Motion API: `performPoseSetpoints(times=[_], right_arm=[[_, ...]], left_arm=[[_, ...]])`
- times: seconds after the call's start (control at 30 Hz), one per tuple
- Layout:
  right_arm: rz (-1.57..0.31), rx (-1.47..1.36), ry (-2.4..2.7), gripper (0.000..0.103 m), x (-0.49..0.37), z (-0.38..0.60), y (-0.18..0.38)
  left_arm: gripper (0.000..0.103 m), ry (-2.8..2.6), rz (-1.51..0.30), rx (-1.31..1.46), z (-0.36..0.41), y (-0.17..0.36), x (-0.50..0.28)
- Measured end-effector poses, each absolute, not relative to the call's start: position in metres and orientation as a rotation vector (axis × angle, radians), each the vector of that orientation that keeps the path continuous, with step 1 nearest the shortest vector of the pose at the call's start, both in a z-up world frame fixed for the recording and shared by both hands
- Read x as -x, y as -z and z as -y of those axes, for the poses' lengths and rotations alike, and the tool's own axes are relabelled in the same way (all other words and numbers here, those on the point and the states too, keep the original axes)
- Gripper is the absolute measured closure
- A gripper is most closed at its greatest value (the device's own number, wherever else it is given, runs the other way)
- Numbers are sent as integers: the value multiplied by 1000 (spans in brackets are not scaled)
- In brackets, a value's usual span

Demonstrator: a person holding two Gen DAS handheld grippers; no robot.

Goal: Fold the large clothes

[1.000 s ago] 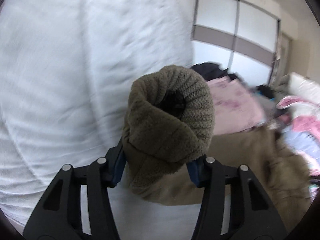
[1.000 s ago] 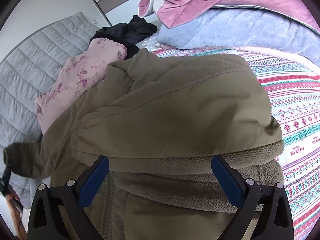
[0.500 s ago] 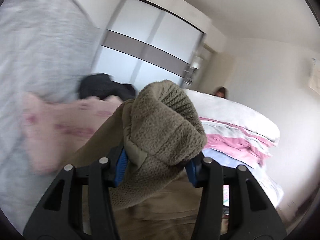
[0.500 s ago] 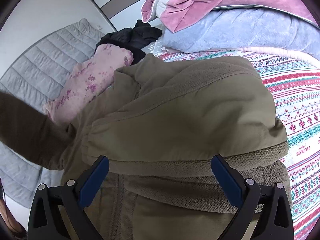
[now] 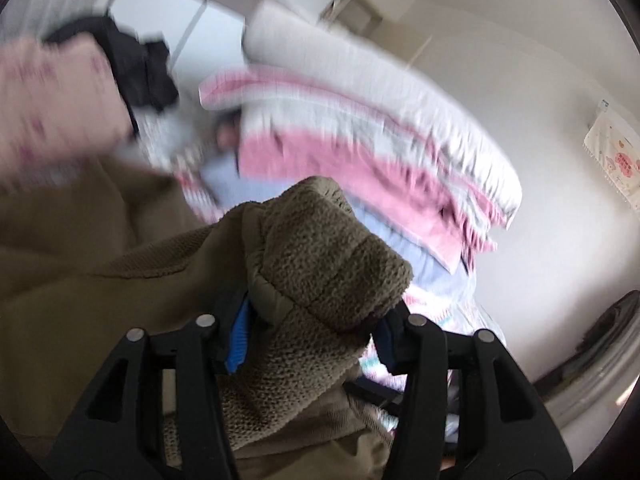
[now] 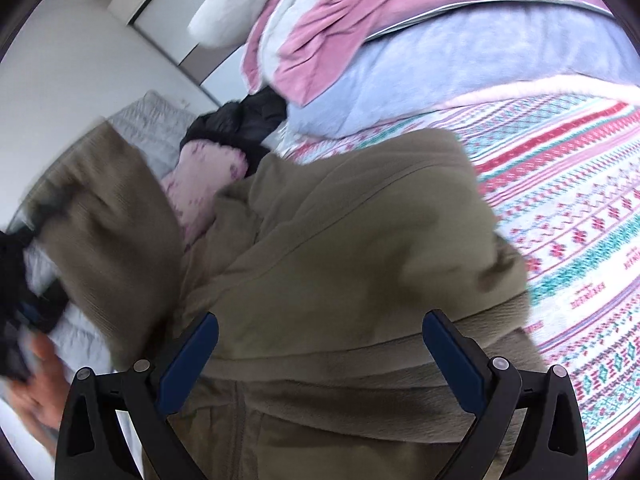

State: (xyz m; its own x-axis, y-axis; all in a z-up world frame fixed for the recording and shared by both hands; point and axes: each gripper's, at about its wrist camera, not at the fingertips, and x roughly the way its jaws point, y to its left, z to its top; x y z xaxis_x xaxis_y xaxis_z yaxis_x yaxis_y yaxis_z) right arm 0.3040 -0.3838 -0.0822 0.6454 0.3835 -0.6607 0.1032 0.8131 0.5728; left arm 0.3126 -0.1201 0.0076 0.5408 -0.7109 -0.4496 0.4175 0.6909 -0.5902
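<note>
On the bed's patterned blanket (image 6: 580,208) the olive jacket (image 6: 360,248) lies spread, its sleeve cuff (image 5: 320,264) pinched in the left claw (image 5: 316,336), whose jaws are easing apart, likely for folding inward, while the right claw (image 6: 320,344) hovers spread over the near hem.

Each camera sits just behind its own claw, angled down across the bed. Both close views share the olive-brown fleece jacket (image 5: 72,248) (image 6: 352,248) and the pink-and-white folded bedding stack (image 5: 360,136) (image 6: 360,20).
</note>
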Motion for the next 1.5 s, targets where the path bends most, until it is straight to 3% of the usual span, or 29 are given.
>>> performPoseSetpoints(times=[0.13,0.2,0.33,0.7,0.8,0.87,0.93,1.13,1.27,1.33,1.43,1.5], right_arm=[[-837,-672,-151,0,-302,402,83],[-816,-700,-172,0,-301,404,83],[-767,-756,-278,0,-303,399,80],[-895,-718,-319,3,-334,348,115],[-924,-635,-274,32,-338,330,123],[-875,-574,-270,80,-337,320,109],[-809,-559,-283,89,-337,316,83],[-622,-394,-247,90,-345,320,10],[-666,-263,-116,89,-357,337,36],[-786,-231,-71,87,-364,344,74],[-860,-154,-33,62,-352,348,122],[-836,-175,-66,58,-340,358,123]], left_arm=[[44,691,-978,365,149,54,-318],[43,706,-1011,334,150,65,-308],[24,747,-950,289,130,49,-282],[21,507,-780,295,-42,13,-264],[21,379,-769,287,-91,23,-267],[21,347,-756,301,-114,26,-269],[25,327,-736,299,-129,28,-272],[31,381,-719,317,-131,32,-291],[31,403,-792,258,-105,61,-304],[31,407,-881,204,-90,89,-311],[31,389,-928,53,-70,112,-307],[31,391,-926,-11,-64,107,-301]])
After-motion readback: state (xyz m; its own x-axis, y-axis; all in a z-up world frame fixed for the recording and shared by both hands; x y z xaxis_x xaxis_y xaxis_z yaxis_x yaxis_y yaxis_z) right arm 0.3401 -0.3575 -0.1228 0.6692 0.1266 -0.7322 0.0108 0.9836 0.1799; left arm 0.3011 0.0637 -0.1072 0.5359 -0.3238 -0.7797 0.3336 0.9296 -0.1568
